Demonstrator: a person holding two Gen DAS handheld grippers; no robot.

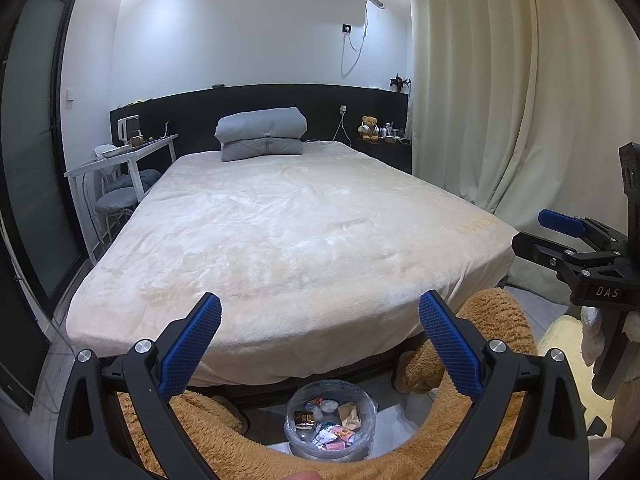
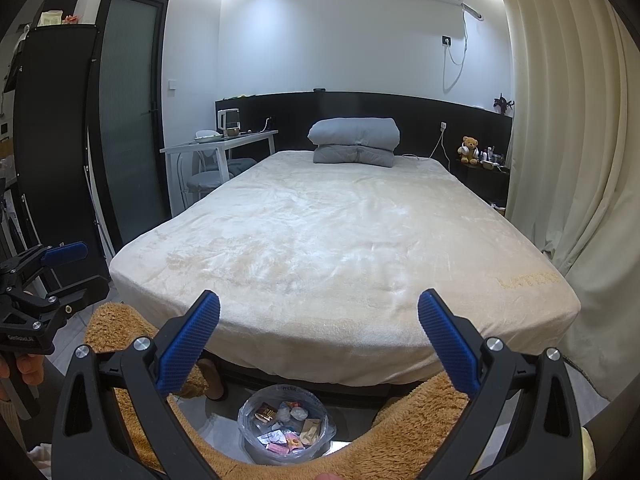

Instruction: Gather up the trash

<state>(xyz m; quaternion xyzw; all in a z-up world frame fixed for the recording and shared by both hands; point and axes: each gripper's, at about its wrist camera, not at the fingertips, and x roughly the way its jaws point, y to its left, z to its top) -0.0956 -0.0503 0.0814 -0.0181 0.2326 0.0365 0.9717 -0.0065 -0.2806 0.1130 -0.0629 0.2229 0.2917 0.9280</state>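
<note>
A small bin (image 1: pixel 295 432) lined with a clear bag stands on the floor at the foot of the bed, seen low in both views. Inside it lie several wrappers and crumpled papers (image 2: pixel 286 426). My left gripper (image 1: pixel 320 306) is open and hovers above the bin (image 2: pixel 249 426), holding nothing between its blue pads (image 1: pixel 192 344). My right gripper (image 2: pixel 319 303) is also open and holds nothing. Each gripper appears at the edge of the other's view, the right gripper (image 1: pixel 540 236) on the right and the left gripper (image 2: pixel 80 270) on the left. The cream blanket (image 1: pixel 288 232) shows no loose trash.
Fuzzy brown clothing (image 1: pixel 496 320) of the person flanks the bin on both sides. A folded grey quilt (image 2: pixel 354 142) lies at the headboard. A white desk (image 2: pixel 220 146) with chairs stands left, a teddy bear (image 2: pixel 470 148) on a shelf and curtains (image 2: pixel 568 140) right, a dark glass door (image 2: pixel 128 120) left.
</note>
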